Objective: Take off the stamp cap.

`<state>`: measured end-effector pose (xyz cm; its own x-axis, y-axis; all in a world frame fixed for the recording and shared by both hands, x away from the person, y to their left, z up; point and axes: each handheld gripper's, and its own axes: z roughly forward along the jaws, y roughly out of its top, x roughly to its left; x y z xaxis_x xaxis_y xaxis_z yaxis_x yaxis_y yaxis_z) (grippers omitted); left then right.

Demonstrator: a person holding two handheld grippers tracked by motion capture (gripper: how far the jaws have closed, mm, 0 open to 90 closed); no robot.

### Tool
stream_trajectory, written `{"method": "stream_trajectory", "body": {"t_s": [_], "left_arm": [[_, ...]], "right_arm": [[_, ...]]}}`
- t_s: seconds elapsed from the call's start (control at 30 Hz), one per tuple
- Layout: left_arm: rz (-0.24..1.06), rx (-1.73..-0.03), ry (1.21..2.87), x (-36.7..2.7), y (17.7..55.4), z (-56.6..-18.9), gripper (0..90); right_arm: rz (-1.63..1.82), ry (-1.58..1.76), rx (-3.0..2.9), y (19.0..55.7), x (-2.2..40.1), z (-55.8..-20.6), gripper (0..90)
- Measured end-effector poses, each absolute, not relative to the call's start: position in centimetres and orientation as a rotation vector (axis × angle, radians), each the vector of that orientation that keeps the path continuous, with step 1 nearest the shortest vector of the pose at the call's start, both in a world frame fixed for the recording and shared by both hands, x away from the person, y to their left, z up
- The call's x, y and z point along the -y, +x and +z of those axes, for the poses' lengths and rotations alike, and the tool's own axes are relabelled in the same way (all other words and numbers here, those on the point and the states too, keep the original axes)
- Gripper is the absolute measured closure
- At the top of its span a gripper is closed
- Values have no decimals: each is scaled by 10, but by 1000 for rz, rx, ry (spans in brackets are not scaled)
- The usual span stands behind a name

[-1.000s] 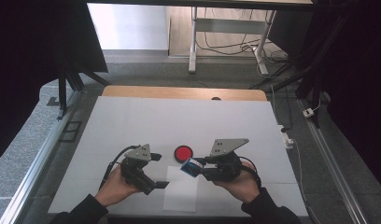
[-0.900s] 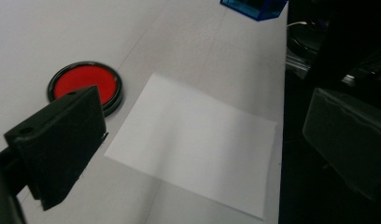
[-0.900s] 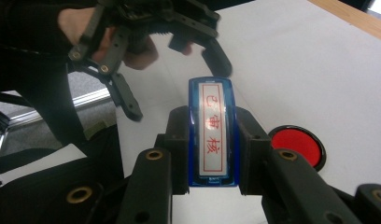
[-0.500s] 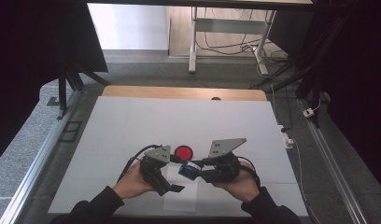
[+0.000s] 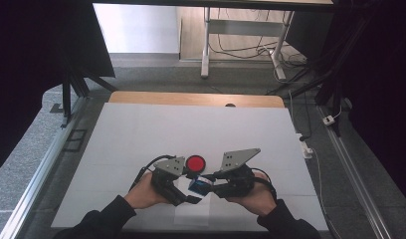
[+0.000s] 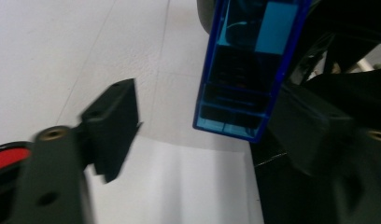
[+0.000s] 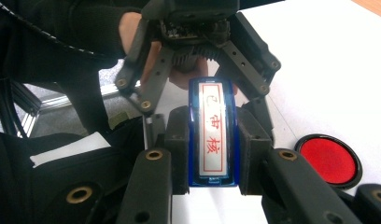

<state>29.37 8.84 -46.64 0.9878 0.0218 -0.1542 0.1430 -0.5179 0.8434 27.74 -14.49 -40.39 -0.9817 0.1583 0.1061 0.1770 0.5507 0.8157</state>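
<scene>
A blue see-through stamp [image 7: 213, 135] with a white label of red characters is held above the table, and my right gripper [image 7: 213, 156] is shut on its sides. My left gripper [image 6: 212, 116] faces it from the other side, its jaws astride the stamp's [image 6: 244, 70] far end. They have just been closing. One pad [image 6: 116, 116] still stands off the stamp, while the other lies close beside it. In the high view both grippers meet over the stamp [image 5: 198, 185] near the table's front edge, the left gripper [image 5: 189, 192] at its left and the right gripper [image 5: 207, 187] at its right.
A round red ink pad [image 5: 195, 163] in a black rim lies just behind the grippers. A white sheet of paper [image 5: 191, 214] lies under them on the white table mat [image 5: 191, 129]. A wooden strip [image 5: 191, 98] edges the far side.
My left gripper has moved right, up to the stamp, and its jaws have narrowed around the stamp's end. The right gripper has kept still with the stamp.
</scene>
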Motion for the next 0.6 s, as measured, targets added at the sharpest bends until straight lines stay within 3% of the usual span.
{"method": "stream_trajectory", "body": {"t_s": [0.23,0.6], "left_arm": [[-181,-87,2109,-90,294,-466,475],[-194,-67,2101,-89,292,-467,587]], "right_arm": [[-1445,-269,2743,276,144,-404,708],[-1437,-262,2745,276,143,-404,707]]}}
